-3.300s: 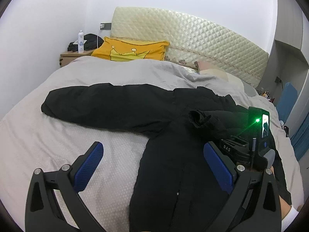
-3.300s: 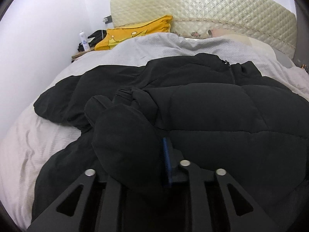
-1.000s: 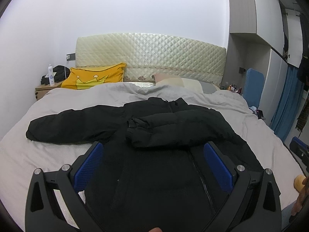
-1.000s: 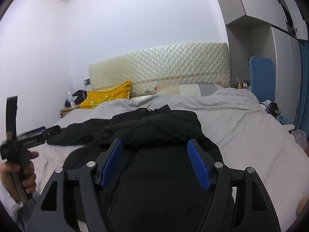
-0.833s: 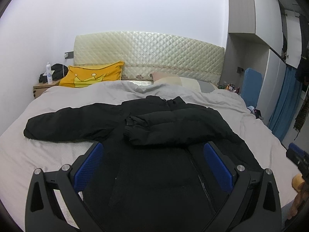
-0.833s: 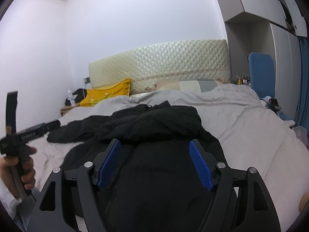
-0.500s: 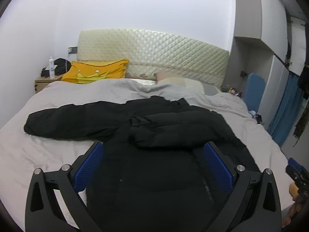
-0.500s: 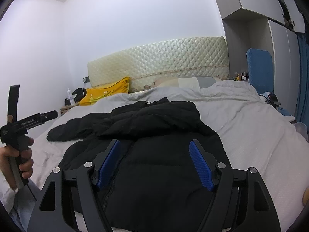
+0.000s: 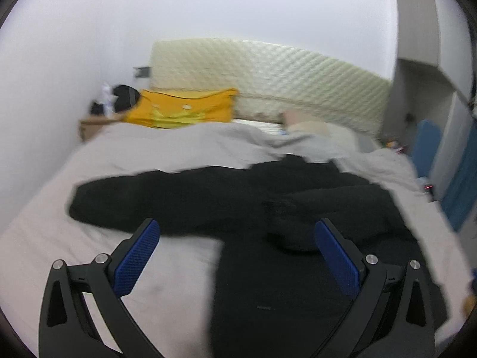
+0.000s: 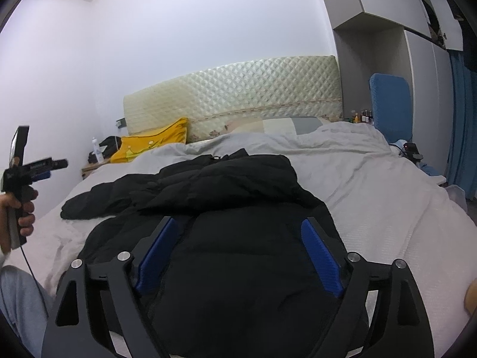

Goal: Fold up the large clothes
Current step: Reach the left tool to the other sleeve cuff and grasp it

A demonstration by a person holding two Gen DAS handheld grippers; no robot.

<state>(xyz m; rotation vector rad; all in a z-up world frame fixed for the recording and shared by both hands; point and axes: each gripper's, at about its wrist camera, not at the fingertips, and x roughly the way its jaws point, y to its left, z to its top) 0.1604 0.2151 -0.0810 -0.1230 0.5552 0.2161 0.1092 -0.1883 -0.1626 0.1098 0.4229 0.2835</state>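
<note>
black two-finger grippers with blue pads, hand-held

the left gripper (image 9: 237, 252) and the right gripper (image 10: 238, 252) share one build: black angular finger arms with triangular cut-outs, round silver screws at the joints, and ribbed blue pads (image 10: 320, 261) on the inner faces. seen from the right wrist view, the left gripper's handle is black with small white lettering on its barrel, a thin black cable hanging below, held in the left hand (image 10: 18, 211); a light grey trouser leg (image 10: 18, 304) shows beneath.
</note>
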